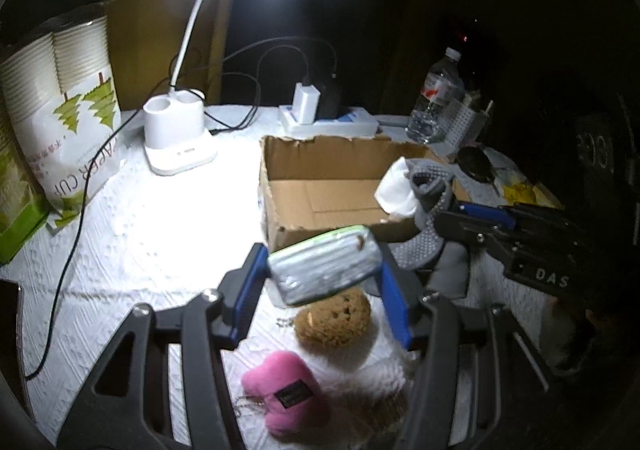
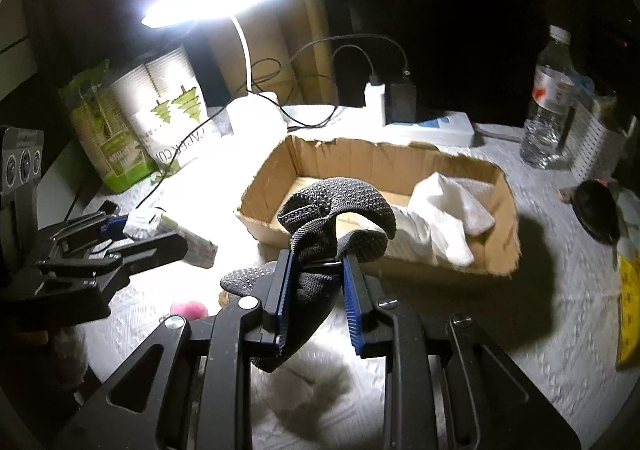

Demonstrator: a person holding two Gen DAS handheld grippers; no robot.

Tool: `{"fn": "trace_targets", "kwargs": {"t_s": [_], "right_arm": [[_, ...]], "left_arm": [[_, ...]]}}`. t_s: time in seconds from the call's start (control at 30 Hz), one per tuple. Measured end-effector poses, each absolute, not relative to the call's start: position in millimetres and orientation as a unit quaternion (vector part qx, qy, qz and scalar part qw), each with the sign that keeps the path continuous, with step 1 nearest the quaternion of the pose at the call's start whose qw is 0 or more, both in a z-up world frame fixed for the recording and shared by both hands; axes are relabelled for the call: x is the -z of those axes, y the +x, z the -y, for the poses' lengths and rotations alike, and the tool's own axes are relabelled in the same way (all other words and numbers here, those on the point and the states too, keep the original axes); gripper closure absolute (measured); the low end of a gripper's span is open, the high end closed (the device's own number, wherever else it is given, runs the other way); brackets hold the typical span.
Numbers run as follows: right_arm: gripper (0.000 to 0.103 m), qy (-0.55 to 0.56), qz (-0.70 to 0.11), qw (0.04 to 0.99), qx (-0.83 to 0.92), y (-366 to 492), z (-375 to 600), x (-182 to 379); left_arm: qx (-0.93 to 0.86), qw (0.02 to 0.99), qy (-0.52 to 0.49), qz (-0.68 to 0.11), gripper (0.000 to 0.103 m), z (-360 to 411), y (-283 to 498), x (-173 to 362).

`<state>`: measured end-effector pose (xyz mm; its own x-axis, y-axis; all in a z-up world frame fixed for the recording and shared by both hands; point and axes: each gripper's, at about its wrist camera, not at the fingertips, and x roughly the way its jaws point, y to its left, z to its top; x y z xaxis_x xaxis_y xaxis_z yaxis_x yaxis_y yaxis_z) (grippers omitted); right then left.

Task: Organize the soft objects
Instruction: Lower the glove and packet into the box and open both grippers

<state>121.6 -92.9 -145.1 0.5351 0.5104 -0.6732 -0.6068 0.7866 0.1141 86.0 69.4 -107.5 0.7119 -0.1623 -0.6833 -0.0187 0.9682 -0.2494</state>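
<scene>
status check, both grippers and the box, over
Left gripper shut on tissue pack. Right gripper shut on grey glove, near cardboard box. White cloth already inside. Path clear.

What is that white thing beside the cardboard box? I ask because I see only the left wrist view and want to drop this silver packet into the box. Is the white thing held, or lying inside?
Observer: The white cloth lies inside the cardboard box, toward its right end. No gripper touches it.
Operator: How is the right gripper gripping the grey item?
Observer: The right gripper is shut on the grey dotted sock. It pinches the sock near its middle, and both ends flop loose.
</scene>
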Motion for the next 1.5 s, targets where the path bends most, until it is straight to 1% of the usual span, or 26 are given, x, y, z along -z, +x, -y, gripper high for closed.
{"fn": "trace_targets", "kwargs": {"t_s": [0.27,0.73,1.2,1.5], "right_arm": [[0.078,-0.081,-0.355,0.870,-0.332,151.5,79.1,137.5],[0.077,-0.047,-0.375,0.880,-0.289,216.7,115.8,156.0],[0.077,-0.037,-0.390,0.879,-0.273,243.9,144.1,176.1],[0.077,-0.044,-0.398,0.879,-0.259,247.4,150.8,189.7]], "left_arm": [[0.027,0.927,-0.122,-0.353,0.048,-77.1,100.6,92.5],[0.039,0.926,-0.106,-0.360,0.048,-56.1,150.5,90.8],[0.060,0.912,-0.111,-0.390,0.048,-27.6,201.3,119.7],[0.072,0.895,-0.108,-0.426,0.047,-7.9,227.6,143.9]]}}
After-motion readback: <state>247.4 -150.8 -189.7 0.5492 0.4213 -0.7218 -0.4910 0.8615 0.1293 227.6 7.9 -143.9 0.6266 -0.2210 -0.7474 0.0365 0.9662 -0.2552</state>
